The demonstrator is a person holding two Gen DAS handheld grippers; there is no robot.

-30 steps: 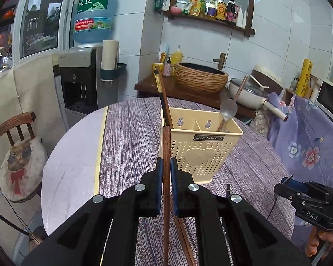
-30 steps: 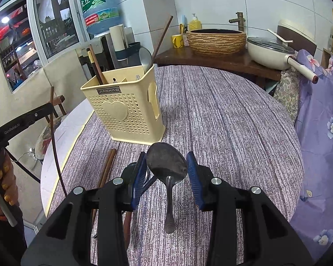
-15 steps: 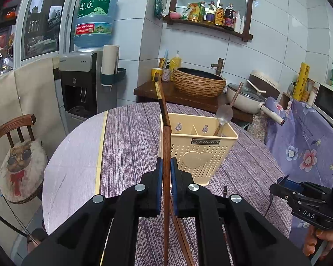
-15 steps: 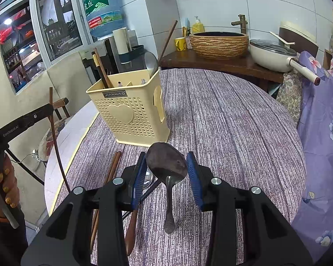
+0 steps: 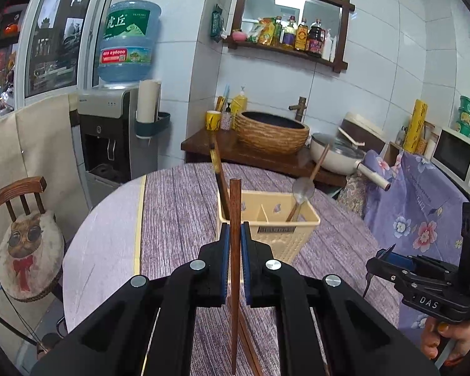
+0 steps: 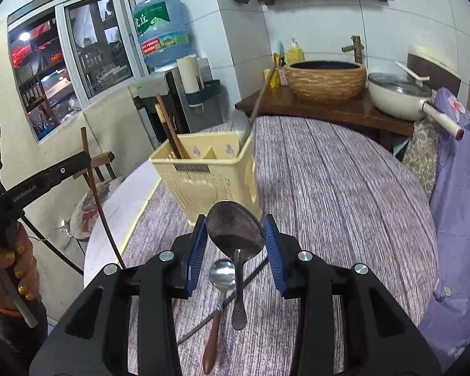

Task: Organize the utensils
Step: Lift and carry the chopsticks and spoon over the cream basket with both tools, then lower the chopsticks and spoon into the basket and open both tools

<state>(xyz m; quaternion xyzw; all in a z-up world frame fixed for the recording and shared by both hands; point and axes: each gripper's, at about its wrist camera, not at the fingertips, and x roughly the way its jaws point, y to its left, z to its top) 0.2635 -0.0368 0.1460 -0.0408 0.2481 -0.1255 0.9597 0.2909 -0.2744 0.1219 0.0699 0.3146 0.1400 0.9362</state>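
Both claws held utensils near the caddy (image 5: pixel 268 219).
The left gripper (image 5: pixel 234 250) clamped an upright wooden chopstick (image 5: pixel 234 219); the right gripper (image 6: pixel 236 244) pinched a metal spoon (image 6: pixel 235 230) by its bowl, handle hanging down.

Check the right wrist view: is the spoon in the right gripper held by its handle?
No: the right gripper clamps the metal spoon across its bowl, and the handle hangs free below.
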